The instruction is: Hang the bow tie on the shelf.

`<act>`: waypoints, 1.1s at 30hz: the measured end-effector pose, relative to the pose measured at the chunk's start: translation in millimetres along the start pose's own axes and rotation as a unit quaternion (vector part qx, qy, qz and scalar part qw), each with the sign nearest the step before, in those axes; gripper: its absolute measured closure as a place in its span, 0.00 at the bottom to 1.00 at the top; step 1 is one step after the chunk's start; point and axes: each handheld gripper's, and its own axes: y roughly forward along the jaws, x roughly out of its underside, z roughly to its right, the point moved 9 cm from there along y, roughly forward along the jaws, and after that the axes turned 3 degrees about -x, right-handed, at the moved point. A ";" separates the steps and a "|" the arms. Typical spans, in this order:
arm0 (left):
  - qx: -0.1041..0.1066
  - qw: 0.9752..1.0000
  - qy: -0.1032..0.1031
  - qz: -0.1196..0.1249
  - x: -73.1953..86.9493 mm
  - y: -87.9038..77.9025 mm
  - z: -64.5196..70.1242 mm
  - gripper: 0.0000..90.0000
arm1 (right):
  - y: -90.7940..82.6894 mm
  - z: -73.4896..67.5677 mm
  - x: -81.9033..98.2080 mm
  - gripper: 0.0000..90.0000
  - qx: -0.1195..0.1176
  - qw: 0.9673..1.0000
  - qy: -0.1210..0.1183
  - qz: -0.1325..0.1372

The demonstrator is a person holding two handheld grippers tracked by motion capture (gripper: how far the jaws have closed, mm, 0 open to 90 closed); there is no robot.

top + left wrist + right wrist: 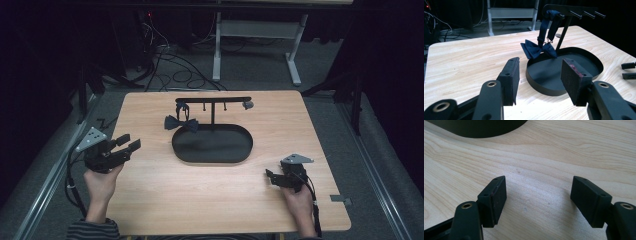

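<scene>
Both hands enter from the near edge of the tabletop. Left hand-held gripper sits at the left edge with its jaws apart and nothing between them; in the left gripper view its pads frame bare wood and the near rim of the tray. Right hand-held gripper rests near the front right corner, likewise released, its pads wide over bare wood. Open wood lies between each hand-held gripper and the tray.

Ahead and to the right of the left hand-held gripper, the bow tie hangs by its strap from the left end of the rack bar. Its bow lies at the far left rim of the tray, long axis level and roughly parallel to the bar. The strap runs steeply upward to the bar. Fabric is dark navy, with a pinched centre knot and a small metal clasp on the strap.
</scene>
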 end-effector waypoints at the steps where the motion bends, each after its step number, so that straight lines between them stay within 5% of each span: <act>1: 0.001 1.000 -0.001 0.001 0.9 -0.6 0.3 0.55 | 0.0 0.0 0.0 0.34 0.000 1.000 0.000 0.000; 33: 0.009 1.000 -0.015 -0.011 39.2 -8.1 7.3 0.57 | 0.0 0.1 0.0 0.34 0.000 1.000 -0.001 0.000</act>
